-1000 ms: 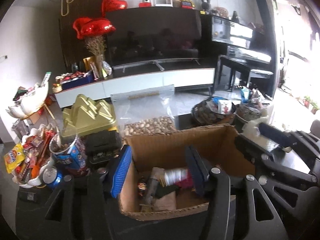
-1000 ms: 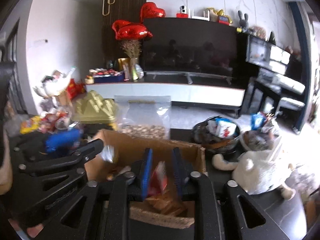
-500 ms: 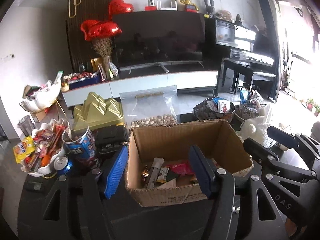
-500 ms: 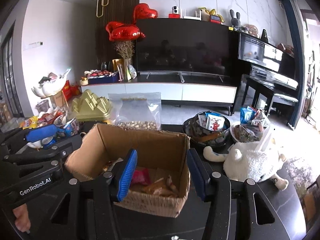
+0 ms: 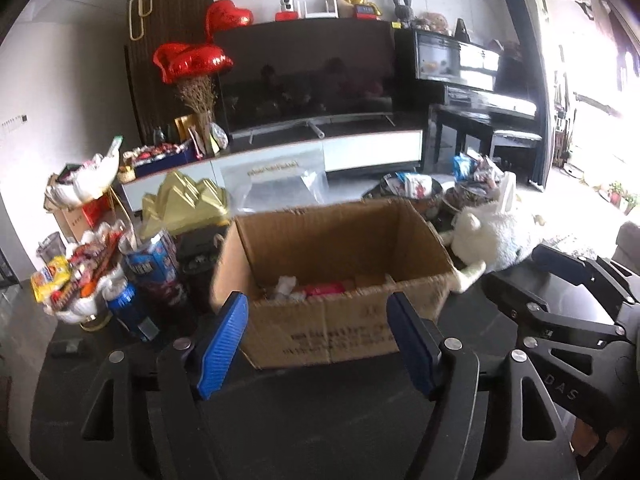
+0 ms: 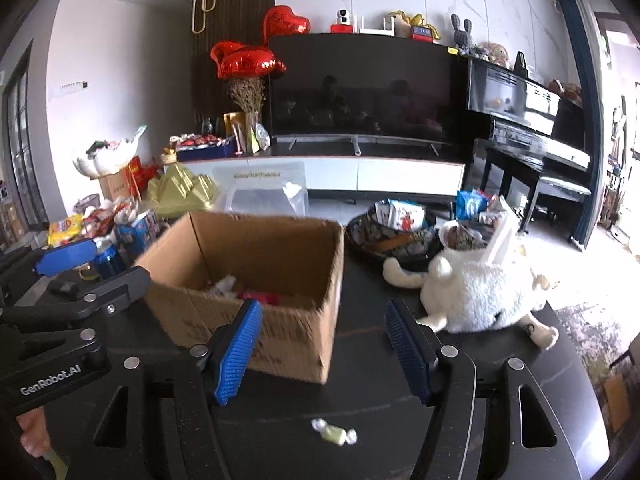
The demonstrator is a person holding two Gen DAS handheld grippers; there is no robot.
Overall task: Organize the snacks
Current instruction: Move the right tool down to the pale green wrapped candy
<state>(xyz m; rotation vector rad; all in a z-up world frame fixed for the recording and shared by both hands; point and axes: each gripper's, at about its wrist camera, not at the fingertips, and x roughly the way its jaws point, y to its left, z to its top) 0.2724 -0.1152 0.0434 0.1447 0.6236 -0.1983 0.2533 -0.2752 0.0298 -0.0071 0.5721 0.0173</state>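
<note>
An open cardboard box (image 5: 336, 320) stands on the dark table with several snack wrappers (image 5: 320, 290) inside; it also shows in the right wrist view (image 6: 256, 280). My left gripper (image 5: 320, 344) is open and empty, in front of the box's near wall. My right gripper (image 6: 324, 352) is open and empty, in front of the box's right corner. A small wrapped candy (image 6: 334, 435) lies on the table between my right fingers, close to the camera.
A white plush toy (image 6: 480, 288) lies right of the box. Dark bowls of snacks (image 6: 392, 228) stand behind it. Left of the box are a blue can (image 5: 128, 308), a blue snack cup (image 5: 154, 268), a dish of snacks (image 5: 80, 280) and a gold box (image 5: 184, 204). A clear bag (image 6: 264, 192) stands behind.
Both grippers have pulled back and out of the box toward me. My right gripper has opened and let go of a red packet into the box.
</note>
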